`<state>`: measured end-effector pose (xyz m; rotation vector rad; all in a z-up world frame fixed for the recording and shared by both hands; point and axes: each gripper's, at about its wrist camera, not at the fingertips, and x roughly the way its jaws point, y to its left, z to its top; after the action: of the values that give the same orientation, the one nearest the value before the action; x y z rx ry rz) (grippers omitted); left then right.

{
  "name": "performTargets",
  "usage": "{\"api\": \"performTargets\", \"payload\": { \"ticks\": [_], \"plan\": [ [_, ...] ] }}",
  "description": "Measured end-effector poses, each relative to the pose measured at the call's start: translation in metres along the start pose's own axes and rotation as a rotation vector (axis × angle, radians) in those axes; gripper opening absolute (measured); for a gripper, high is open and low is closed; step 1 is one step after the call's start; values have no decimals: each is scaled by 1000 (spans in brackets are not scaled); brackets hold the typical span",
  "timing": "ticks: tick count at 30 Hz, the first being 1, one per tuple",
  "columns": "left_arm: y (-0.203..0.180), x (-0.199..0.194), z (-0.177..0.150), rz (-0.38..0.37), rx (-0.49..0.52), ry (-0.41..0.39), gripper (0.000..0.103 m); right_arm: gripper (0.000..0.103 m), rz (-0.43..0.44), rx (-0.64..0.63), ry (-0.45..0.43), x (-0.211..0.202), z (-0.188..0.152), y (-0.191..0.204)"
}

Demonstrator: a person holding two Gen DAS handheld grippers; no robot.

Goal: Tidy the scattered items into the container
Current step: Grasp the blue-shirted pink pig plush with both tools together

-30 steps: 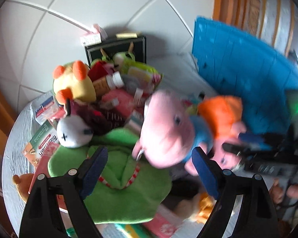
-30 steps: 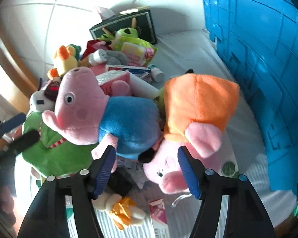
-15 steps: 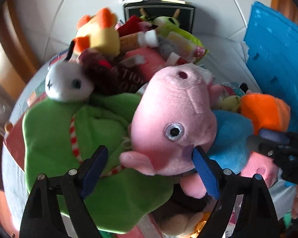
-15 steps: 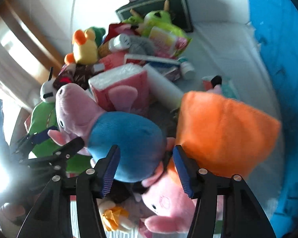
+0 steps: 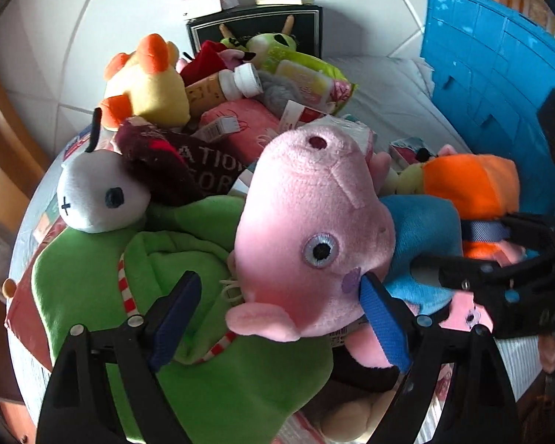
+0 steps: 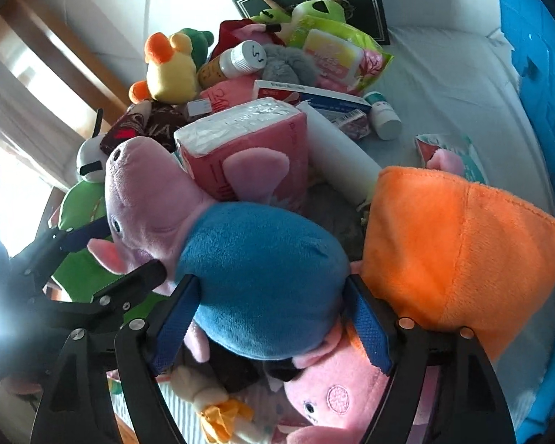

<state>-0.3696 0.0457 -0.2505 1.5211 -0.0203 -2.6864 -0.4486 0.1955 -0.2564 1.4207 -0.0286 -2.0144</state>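
On the table: a crowded heap of soft toys, boxes and bottles lies on a pale cloth (image 6: pixel 444 85), beside a blue container (image 5: pixel 499 74).
Pig in blue: a pink pig plush with a blue body (image 6: pixel 262 281) lies on top of the heap at the near side, its head (image 5: pixel 314 229) towards the left gripper and its body towards the right gripper.
Left gripper: the left gripper (image 5: pixel 277 307) has its jaws wide apart around the pig's head; the right pad (image 5: pixel 383 322) touches the cheek, while the left pad (image 5: pixel 174 318) stands clear over a green plush (image 5: pixel 222 381), so nothing is clamped.
Right gripper: the right gripper (image 6: pixel 270 325) has its jaws set on either side of the pig's blue body, both pads against the plush; the jaws have just been opening, and whether they press I cannot tell.
Pig in orange: a second pig plush in an orange dress (image 6: pixel 455 251) lies just beside the first, on the container's side.
Further back: a yellow duck plush (image 5: pixel 148 88), a white round-headed plush (image 5: pixel 96 196), a pink tissue pack (image 6: pixel 248 148), a white-capped bottle (image 6: pixel 236 61) and a dark box (image 5: pixel 255 27).
Container: it stands at the right edge of both views, apart from the heap.
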Motion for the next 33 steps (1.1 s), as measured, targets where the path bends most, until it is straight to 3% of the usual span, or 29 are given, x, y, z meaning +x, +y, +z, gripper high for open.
{"api": "performTargets", "payload": {
  "ticks": [3, 7, 10, 14, 19, 22, 28, 33],
  "plan": [
    [-2, 4, -2, -13, 34, 9, 88, 83, 17, 23, 8, 2, 7, 1],
    [-8, 7, 1, -19, 68, 10, 88, 103, -29, -32, 82, 25, 9, 6],
    [-11, 13, 1, -3, 91, 16, 88, 103, -67, -23, 79, 31, 8, 10],
    [-9, 20, 2, -49, 70, 28, 88, 93, -62, -16, 50, 26, -1, 6],
    [-19, 30, 1, -14, 76, 13, 86, 86, -131, -49, 43, 34, -3, 10],
    [-24, 17, -1, -30, 84, -27, 74, 79, -123, -64, 12, 23, -6, 14],
    [-26, -9, -2, -32, 78, -82, 74, 75, -120, -73, -41, 0, -7, 26],
    [-26, -53, 4, -30, 88, -199, 74, 74, -130, -110, -157, -42, -3, 50]
  ]
}}
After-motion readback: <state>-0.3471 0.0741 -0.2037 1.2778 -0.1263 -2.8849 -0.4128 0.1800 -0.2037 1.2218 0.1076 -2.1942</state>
